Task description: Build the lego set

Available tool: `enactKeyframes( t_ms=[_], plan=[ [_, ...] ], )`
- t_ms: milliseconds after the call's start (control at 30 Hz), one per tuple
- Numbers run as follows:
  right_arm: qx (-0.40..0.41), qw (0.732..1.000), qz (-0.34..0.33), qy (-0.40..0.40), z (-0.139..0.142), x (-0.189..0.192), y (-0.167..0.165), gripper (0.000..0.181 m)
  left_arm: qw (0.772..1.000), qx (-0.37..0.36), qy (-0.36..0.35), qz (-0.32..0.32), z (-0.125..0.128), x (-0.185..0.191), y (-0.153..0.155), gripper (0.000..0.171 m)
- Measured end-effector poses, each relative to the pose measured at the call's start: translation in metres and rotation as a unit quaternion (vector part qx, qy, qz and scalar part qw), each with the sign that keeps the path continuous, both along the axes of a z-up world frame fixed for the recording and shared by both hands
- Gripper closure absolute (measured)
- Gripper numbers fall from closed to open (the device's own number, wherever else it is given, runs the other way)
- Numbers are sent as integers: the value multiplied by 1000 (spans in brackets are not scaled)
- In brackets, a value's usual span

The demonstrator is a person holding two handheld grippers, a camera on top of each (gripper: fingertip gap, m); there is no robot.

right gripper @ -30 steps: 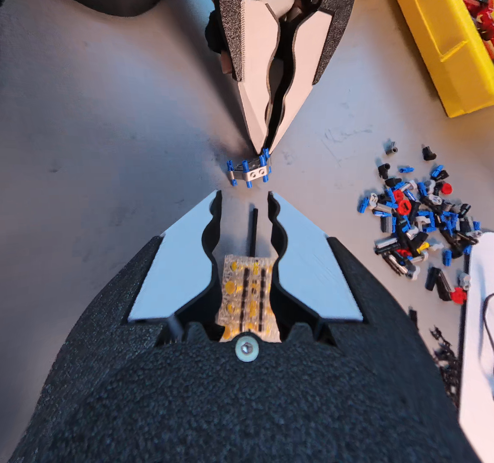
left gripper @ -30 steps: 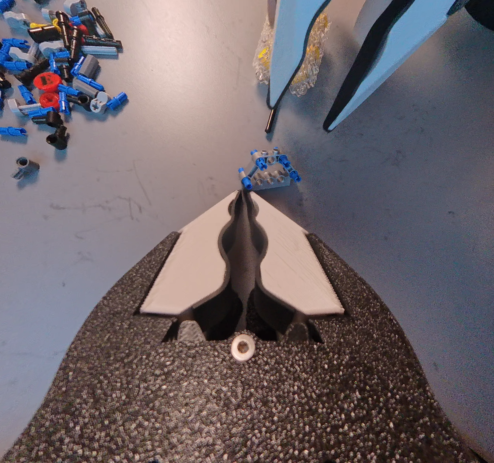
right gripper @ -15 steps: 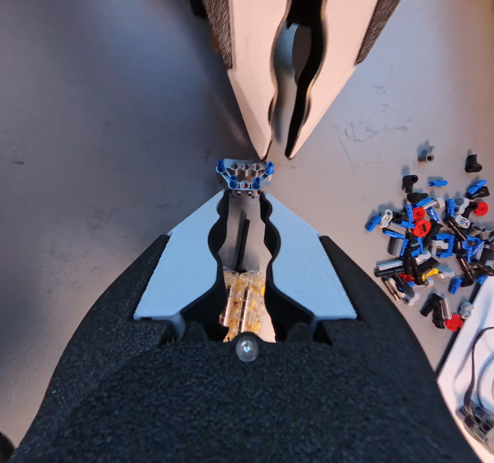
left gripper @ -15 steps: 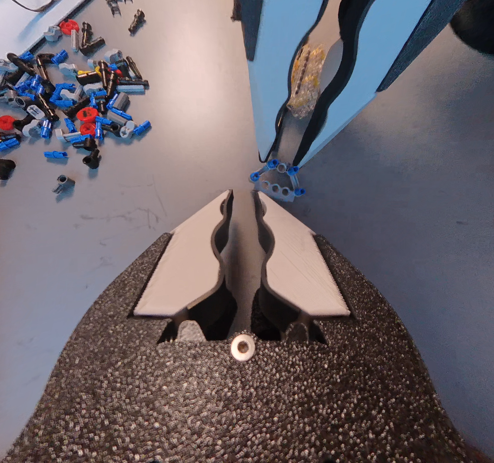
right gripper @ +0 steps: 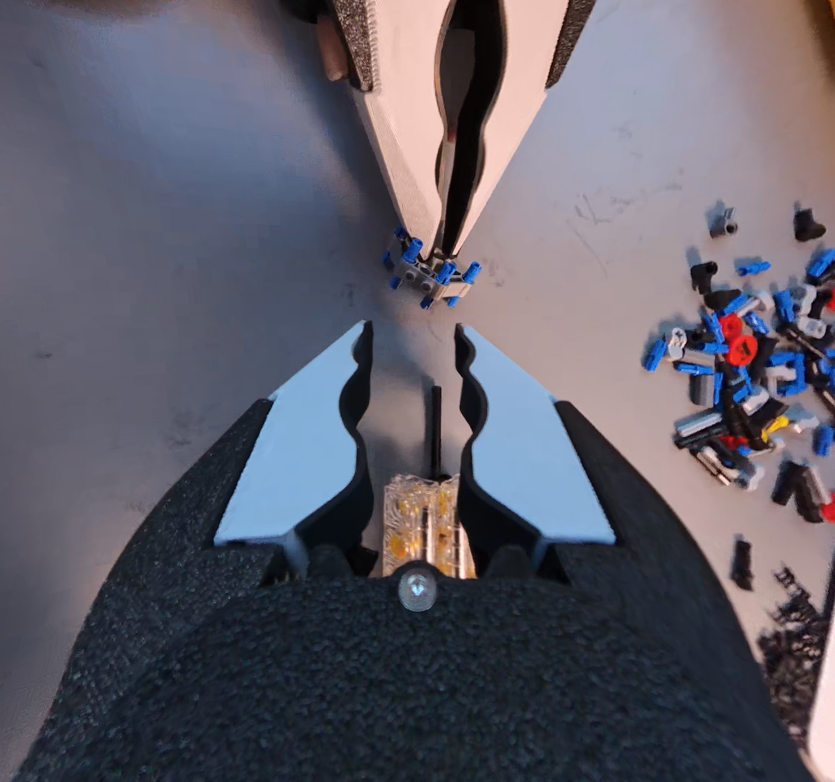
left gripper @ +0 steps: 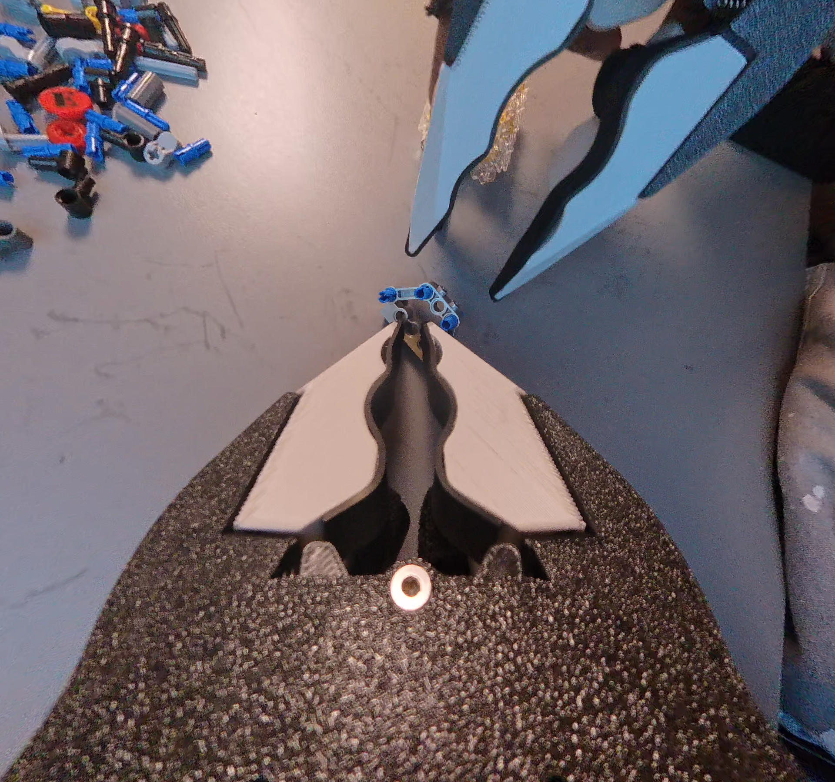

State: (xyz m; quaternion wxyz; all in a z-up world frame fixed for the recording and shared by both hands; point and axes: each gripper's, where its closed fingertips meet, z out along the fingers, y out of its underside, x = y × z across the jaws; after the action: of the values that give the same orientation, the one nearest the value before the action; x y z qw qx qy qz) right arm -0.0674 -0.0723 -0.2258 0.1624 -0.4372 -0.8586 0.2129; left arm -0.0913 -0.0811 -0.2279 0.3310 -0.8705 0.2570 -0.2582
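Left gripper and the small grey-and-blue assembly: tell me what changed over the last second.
The left gripper, shut beside the grey-and-blue assembly a second ago, opened briefly, then closed on the assembly's near edge and tilted it up. The right gripper came in close to it, then backed off, open throughout. The loose parts pile and the clear yellow-studded piece stayed put.

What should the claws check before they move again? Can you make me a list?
1. Is the left claw shut on the grey piece with blue pins: ok.
2. Is the right claw open and holding nothing: ok.
3. Gap between the right claw and the grey piece: ok, apart.
4. Is the table under the right claw bare: not ok, a black rod and a clear block lie there.
5. Grey piece lifted off the table: cannot tell.
6. Loose pile away from both claws: ok.
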Motion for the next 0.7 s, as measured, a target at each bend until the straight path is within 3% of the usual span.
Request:
enactKeyframes(
  t_ms=[133,267,433,467,500,700],
  plan=[
    [-30,994,-98,50,2,-14,-8,136,999,-28,-36,16,0,0,0,165],
    [-54,987,-143,57,-5,-25,-8,142,998,-36,-47,24,0,1,1,163],
    [-24,994,-105,21,-3,-24,-6,149,999,-27,-13,38,0,-12,2,150],
    [-14,996,-90,7,-1,-22,-5,165,999,-21,-9,39,2,-15,2,149],
    [0,997,-74,-7,-1,-19,-3,168,999,-15,-8,33,4,-16,1,149],
    [14,998,-16,-54,-2,-21,-5,166,1000,-18,9,-1,-1,-6,-7,159]
  ],
)
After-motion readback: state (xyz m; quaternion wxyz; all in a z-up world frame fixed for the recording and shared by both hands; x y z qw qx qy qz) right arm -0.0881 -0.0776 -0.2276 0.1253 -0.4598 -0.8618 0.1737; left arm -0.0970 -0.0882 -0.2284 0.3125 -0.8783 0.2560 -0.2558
